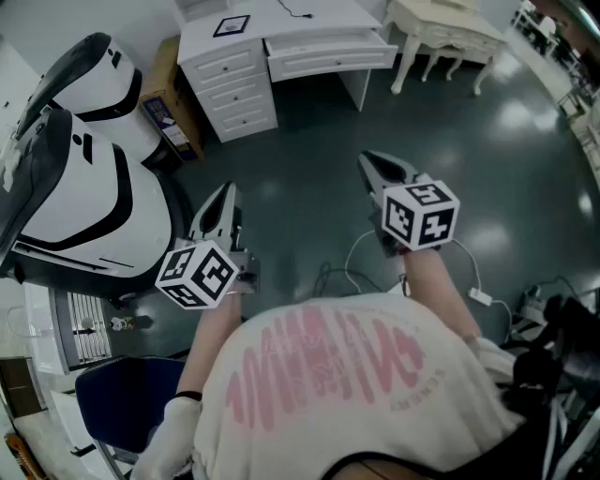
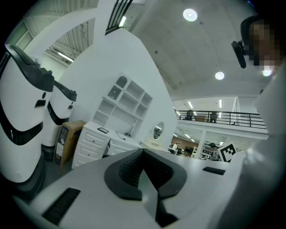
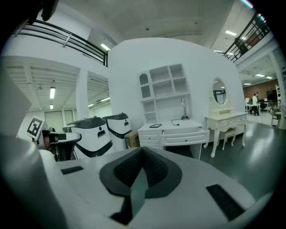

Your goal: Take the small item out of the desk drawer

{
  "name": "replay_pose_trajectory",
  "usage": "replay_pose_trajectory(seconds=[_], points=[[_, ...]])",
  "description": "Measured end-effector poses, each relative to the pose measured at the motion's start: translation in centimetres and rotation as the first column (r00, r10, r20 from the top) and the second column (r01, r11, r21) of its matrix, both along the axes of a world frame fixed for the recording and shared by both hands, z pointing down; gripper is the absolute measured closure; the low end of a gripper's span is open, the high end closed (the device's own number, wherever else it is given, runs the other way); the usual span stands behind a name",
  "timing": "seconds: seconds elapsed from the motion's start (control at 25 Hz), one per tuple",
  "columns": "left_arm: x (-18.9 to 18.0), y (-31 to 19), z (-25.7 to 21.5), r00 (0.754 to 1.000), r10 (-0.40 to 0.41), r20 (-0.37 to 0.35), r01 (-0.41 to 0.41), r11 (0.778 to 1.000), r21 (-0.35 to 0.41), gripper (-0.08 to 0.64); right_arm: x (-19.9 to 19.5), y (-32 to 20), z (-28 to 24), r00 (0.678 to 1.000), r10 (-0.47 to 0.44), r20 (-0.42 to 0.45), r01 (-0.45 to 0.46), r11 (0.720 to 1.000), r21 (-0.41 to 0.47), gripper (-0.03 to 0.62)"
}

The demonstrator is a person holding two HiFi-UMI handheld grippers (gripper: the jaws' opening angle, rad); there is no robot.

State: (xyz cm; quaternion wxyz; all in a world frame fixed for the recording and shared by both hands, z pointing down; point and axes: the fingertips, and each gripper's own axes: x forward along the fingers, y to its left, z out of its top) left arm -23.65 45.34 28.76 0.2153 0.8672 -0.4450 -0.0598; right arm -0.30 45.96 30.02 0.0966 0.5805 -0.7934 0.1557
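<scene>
- Approach step is being carried out: table [image 1: 281, 23] is being faced from well apart.
- Left gripper [image 1: 223, 192] and right gripper [image 1: 375, 167] are being held clenched, empty.
- Drawer [image 1: 328, 54] is standing partly pulled out; small item is not being seen, probably inside.
- Next move: gap needs closing, then one gripper opening over the drawer.

Floor [image 1: 469, 141]: we see a white desk [image 1: 319, 28], cardboard box [image 1: 165, 82], dressing table [image 1: 441, 21].
Desk top: we see a black-framed slab [image 1: 232, 25].

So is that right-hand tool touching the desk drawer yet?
Apart. The head view shows a wide stretch of dark floor between the right tool and the desk drawer; the tool is shut and empty.
</scene>
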Motion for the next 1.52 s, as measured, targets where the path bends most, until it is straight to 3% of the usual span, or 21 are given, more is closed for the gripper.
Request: replay_pose_trajectory(seconds=[0.52,0.8,0.96,1.12,1.52], points=[[-0.9,-1.3,1.4,0.999,-0.028,-0.019,0.028,0.999,-0.027,0.532,0.7,-1.1,0.5,1.0,0.012,0.011,-0.012,1.0,-0.006,0.575],[0.8,-3.5,2.6,0.999,-0.018,-0.039,0.016,0.999,-0.045,0.532,3.7,-3.9,2.7,0.998,0.058,-0.018,-0.059,0.996,-0.067,0.575],[1.2,-7.4,3.0,0.998,-0.035,-0.043,0.034,0.999,-0.026,0.532,6.1,-8.9,3.9,0.997,0.076,0.023,-0.075,0.996,-0.051,0.575],[2.4,-12.7,2.1,0.993,-0.076,-0.096,0.074,0.997,-0.017,0.532,8.2,-15.3,3.3,0.997,0.042,0.07,-0.041,0.999,-0.016,0.575],[10.2,-28.4,1.9,0.991,-0.099,-0.09,0.099,0.995,-0.006,0.532,14.4,-32.1,2.3,0.997,-0.075,0.032,0.076,0.997,-0.022,0.575]])
